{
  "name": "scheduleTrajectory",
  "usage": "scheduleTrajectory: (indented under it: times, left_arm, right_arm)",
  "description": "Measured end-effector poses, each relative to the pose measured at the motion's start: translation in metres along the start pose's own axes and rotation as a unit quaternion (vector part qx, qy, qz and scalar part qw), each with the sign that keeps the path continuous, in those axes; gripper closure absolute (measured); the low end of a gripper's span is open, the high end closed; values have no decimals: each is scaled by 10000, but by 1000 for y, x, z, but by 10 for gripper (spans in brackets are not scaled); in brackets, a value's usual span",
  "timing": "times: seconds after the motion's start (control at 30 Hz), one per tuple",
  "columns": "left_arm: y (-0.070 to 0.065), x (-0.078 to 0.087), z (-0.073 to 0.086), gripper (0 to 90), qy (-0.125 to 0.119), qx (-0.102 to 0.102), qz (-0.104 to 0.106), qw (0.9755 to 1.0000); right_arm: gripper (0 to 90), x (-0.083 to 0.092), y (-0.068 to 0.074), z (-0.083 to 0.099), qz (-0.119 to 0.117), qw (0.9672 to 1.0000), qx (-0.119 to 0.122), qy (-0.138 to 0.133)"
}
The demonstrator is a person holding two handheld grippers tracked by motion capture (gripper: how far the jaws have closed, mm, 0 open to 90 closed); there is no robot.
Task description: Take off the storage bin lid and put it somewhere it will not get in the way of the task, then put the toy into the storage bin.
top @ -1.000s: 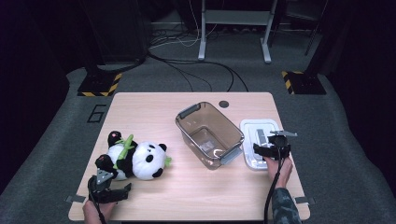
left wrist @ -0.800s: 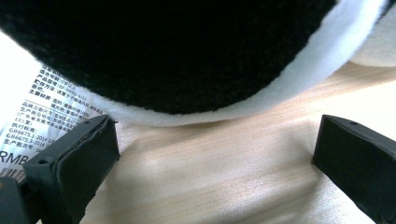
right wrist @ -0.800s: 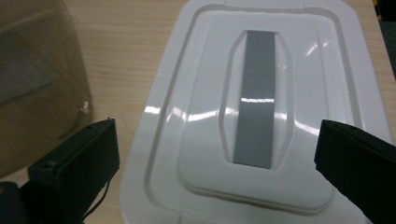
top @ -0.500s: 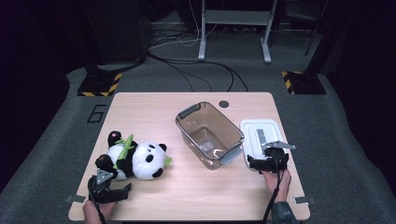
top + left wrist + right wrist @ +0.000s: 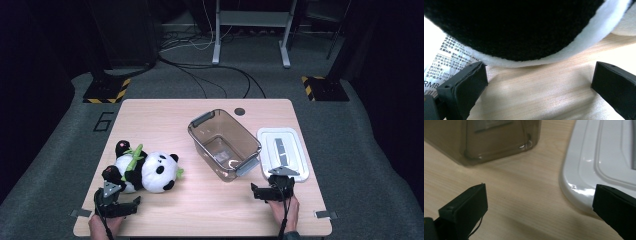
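Pale wood of the table (image 5: 200, 210) lies bare between both grippers' jaws. Just ahead of the right gripper (image 5: 272, 191), whose jaws have just been opening and now stand wide with nothing between them, lies the white lid (image 5: 282, 150), its near edge just past one jaw; the clear bin (image 5: 225, 145) stands ahead on the other side. The left gripper (image 5: 117, 205) also stands wide apart and empty, with the panda (image 5: 145, 170) just ahead of it. The panda's label (image 5: 444, 57) bears small print, "GB6675" legible.
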State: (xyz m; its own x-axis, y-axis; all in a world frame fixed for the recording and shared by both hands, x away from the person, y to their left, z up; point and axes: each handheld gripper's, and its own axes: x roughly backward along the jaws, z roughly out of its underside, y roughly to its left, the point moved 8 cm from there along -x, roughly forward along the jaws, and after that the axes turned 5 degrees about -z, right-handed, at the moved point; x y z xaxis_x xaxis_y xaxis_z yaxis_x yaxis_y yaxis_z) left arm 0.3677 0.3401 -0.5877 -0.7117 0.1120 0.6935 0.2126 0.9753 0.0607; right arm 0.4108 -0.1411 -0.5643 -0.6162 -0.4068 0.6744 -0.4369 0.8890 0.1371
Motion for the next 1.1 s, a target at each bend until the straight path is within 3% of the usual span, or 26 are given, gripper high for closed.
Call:
scheduleTrajectory:
  times: [0.27,0.37,0.8,1.1]
  left_arm:
    - [0,0,0,0,-1,-3,-1,10000]
    - [0,0,0,0,4,-5,-1,10000]
    - [-3,6,1,0,25,-66,125,9999]
    - [-7,29,-13,1,-76,-104,263,9996]
  right_arm:
    - [0,-16,15,14,-14,9991,292,309]
    - [0,-18,17,15,70,9986,441,291]
    - [0,-19,15,15,103,9989,435,142]
    - [0,-19,15,15,92,9989,435,140]
